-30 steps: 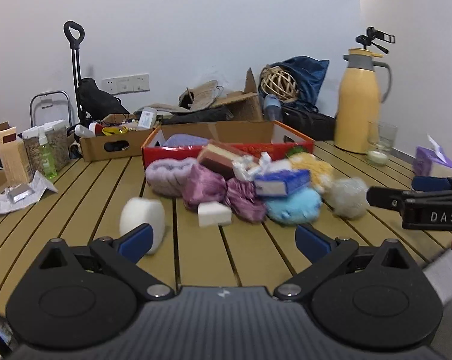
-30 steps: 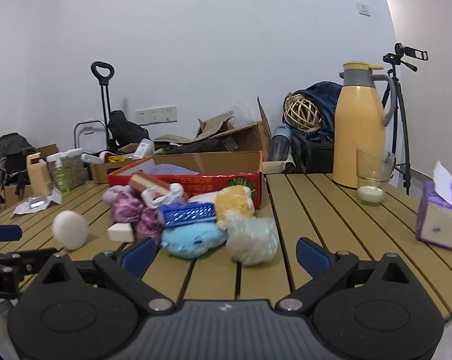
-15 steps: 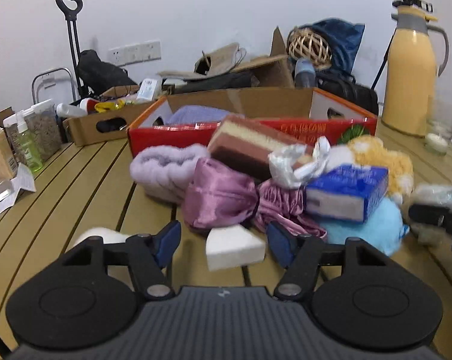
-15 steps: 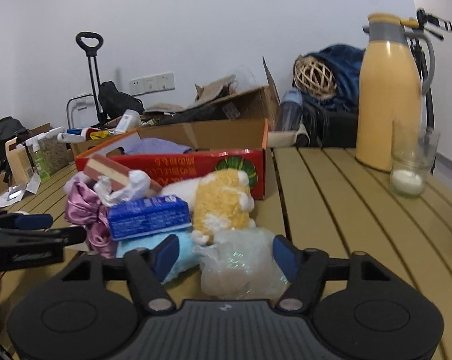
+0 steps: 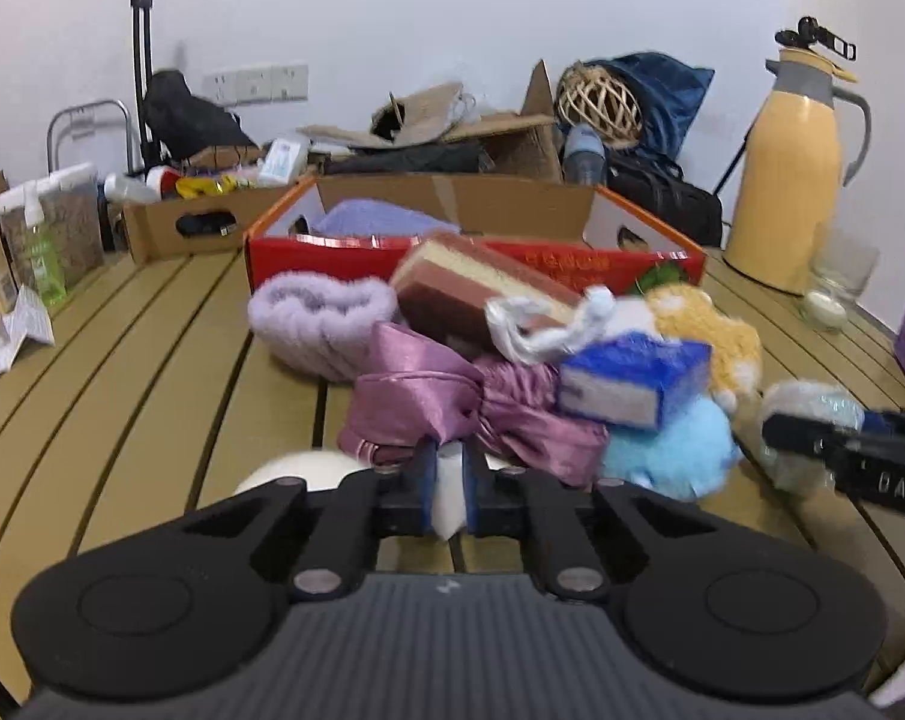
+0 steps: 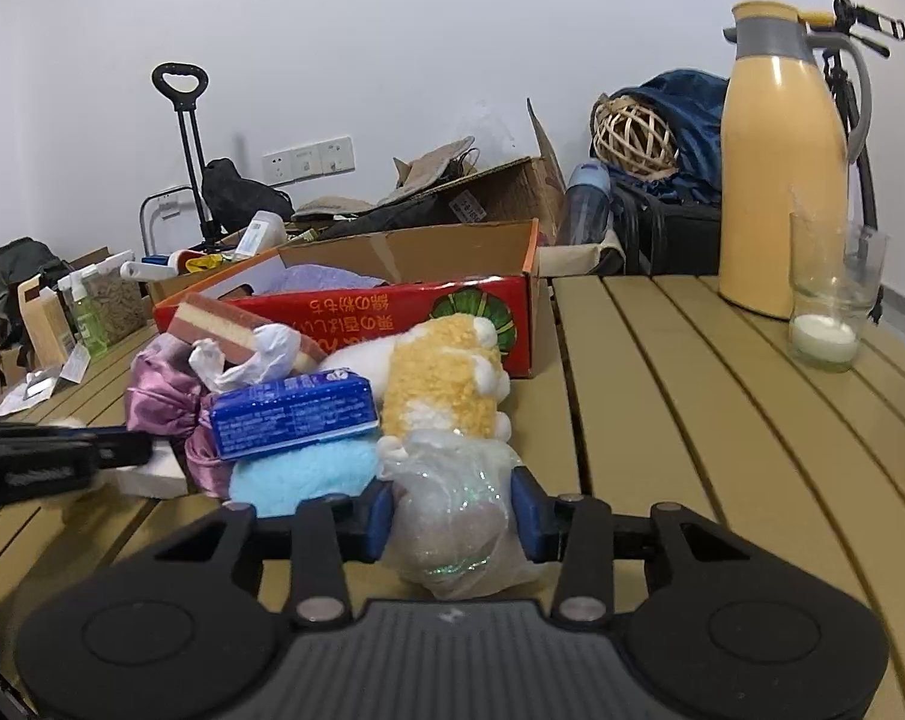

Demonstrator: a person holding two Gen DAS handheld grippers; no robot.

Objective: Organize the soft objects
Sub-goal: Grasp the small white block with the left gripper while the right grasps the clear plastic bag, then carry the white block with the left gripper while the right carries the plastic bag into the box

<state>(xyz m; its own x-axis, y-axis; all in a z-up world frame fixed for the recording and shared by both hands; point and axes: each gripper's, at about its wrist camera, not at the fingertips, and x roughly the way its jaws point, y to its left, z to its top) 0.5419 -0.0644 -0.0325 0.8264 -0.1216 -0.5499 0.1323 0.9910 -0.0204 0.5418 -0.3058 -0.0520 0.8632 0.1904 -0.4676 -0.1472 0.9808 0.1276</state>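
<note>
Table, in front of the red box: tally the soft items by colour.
Purple: 2, headband, satin bundle
Blue: 2, tissue pack, fluffy ball
White: 3, wedge, round sponge, crumpled bag
Yellow: 1, plush
Pink layered: 1, sponge
Clear: 1, bagged ball
Total: 10

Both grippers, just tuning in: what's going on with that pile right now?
Both have just been closing on pieces at the near edge of the pile on the slatted table. The left gripper pinches the white foam wedge; the right gripper squeezes the clear plastic-wrapped bundle. Neither is lifted. The red cardboard box behind holds only a lilac cloth.
</note>
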